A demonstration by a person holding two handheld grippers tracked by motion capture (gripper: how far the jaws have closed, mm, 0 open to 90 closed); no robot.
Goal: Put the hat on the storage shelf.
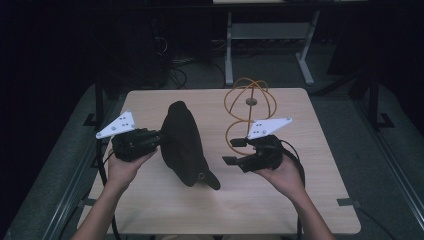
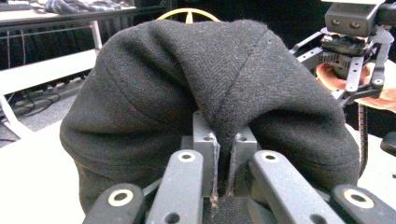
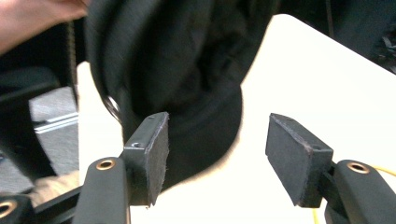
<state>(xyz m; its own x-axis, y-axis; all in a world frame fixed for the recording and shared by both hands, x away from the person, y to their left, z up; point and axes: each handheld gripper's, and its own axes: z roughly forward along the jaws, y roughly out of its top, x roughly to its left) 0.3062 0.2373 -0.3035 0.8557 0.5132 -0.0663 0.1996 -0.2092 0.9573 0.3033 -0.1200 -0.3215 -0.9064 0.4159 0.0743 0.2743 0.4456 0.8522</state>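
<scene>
One black cap [image 1: 182,145] pinched by the left gripper [image 1: 159,138]; right gripper [image 1: 235,159], jaws spread and empty; one wire stand [image 1: 248,107] on one table [image 1: 310,200].

a pale, wood-grained square bench [image 1: 320,200] stands in a dim room, lit from above while the surroundings fall into near darkness. grey carpeted floor [image 1: 390,150] spreads around it. behind the bench stands a white metal table frame [image 1: 270,35] with two legs and a crossbar. dark cables [image 1: 175,75] lie tangled on the floor at the back left. black metal rails [image 1: 75,185] run along both sides.
</scene>
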